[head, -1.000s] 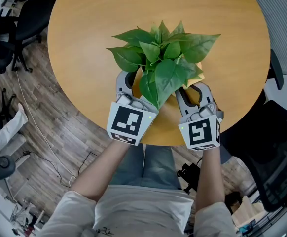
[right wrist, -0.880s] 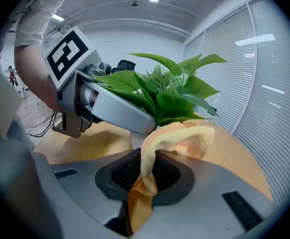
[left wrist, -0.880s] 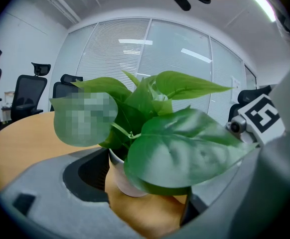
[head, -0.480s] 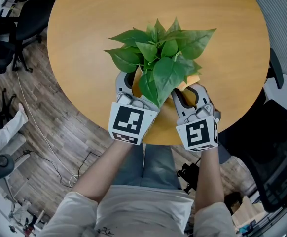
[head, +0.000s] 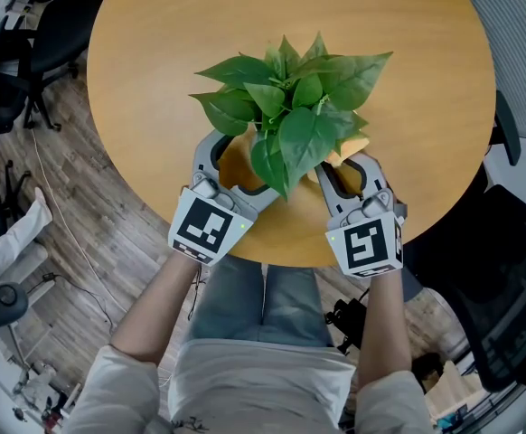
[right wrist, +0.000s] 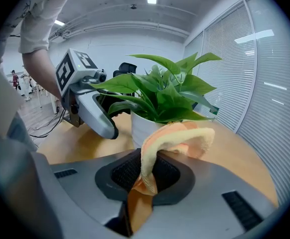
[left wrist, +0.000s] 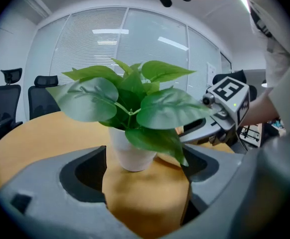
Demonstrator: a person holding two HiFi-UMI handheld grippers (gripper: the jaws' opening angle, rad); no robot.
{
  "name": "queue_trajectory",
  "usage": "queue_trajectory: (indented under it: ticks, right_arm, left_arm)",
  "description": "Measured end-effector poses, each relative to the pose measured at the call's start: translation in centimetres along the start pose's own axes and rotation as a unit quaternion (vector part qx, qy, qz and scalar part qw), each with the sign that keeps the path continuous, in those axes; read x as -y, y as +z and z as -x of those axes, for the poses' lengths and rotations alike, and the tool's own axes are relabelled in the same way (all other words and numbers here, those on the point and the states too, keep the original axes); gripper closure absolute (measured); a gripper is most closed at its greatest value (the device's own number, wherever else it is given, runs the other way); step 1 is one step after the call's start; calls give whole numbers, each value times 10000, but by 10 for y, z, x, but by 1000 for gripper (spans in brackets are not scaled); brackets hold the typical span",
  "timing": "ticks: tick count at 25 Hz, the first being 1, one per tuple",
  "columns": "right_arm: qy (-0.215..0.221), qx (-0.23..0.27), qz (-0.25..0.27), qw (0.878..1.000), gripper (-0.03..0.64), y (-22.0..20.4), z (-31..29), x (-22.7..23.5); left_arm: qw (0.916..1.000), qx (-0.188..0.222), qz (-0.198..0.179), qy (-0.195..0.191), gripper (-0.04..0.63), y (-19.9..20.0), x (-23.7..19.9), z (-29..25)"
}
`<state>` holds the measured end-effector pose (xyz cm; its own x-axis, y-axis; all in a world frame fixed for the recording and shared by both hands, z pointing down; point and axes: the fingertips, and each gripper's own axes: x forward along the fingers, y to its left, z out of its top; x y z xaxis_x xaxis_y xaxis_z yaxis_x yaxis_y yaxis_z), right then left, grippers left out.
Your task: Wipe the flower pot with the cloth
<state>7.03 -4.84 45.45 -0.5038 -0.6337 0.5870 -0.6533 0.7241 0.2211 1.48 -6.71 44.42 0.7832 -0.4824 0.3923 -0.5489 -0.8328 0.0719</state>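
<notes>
Two office chairs [left wrist: 4, 106] stand beyond the round surface [head: 154, 52]. The left gripper [left wrist: 145, 171] gapes empty; the right gripper [right wrist: 146, 172] pinches the cloth [right wrist: 177, 136].

**Three cameras, one plant**

The head view looks steeply down over the round wooden table [head: 154, 52]. Both gripper views sit low and close, facing the leafy green plant in its white pot [left wrist: 131, 156] from opposite sides.
</notes>
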Motion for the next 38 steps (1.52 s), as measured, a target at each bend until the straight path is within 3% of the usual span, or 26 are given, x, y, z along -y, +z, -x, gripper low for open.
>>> queue_trajectory:
  ticks: [3,6,9,12,14,18,22,25,29,34,38]
  right_arm:
    - [23,-3,14,10000,563,0,0,0]
    - [46,-21,54,10000,563,-1,0,0]
    - [7,28,67,10000,563,0,0,1]
    - [28,-21,63,10000,563,1,1,1]
    - [41,-33,86,9999,563,1,1,1]
    - [52,-47,90,9999,563,1,2,2]
    - [65,-47,102,9999,563,1,2,1]
    - [54,-58,110,9999,563,1,2,2]
    - [23,-59,84,9999,563,1,2,0]
    - [-11,-25,-11,10000,563,-3,4,2]
    - [-191,-106,-105,9997,563,-7,4,15]
  left_arm:
    - [9995,24,-219,-222,140,-4,-11,8]
    - [9959,-2,-604,-681,140,-2,-19,10]
    - [9843,-437,-1222,-1193,141,-16,-20,9]
    - [9724,-819,-1699,-1375,141,-33,-25,9]
    - [9746,-581,-1588,-1467,141,-24,-27,8]
    - [9830,142,-745,-1674,141,7,-29,7]
    - [9772,314,-469,-2047,141,22,-25,1]
    - [9709,711,-395,-2251,141,39,-23,-5]
    - [9684,756,-319,-2354,165,43,-22,-8]
    - [9718,832,-107,-2202,181,42,-21,-8]
    - [9824,835,-2,-1669,181,42,-23,-10]
